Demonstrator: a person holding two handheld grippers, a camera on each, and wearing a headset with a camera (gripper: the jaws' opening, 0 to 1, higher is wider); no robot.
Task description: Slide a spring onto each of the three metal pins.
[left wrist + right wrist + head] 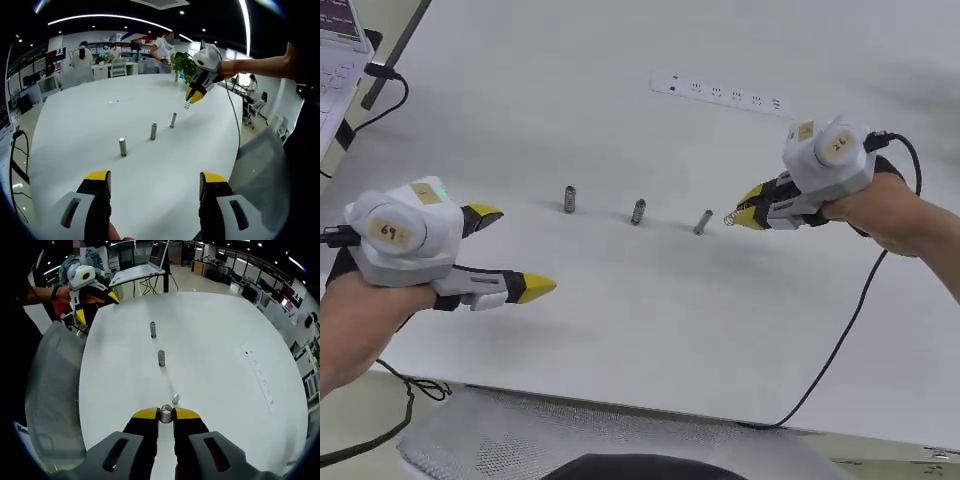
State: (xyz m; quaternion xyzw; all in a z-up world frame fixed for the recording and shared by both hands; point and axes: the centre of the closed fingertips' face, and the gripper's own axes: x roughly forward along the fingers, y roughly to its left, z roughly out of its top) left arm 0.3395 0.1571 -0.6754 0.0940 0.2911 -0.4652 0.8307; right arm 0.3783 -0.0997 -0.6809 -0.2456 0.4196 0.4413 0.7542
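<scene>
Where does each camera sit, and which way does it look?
Head view: on the head, looking down at the table; left hand with left tongs, right hand with right tongs.
Left gripper view: on the left tongs, looking along the pins toward the right tongs; own jaws below.
Right gripper view: on the right tongs, looking the opposite way; jaws grip a spring.
Shared: every view shows the pins.
</scene>
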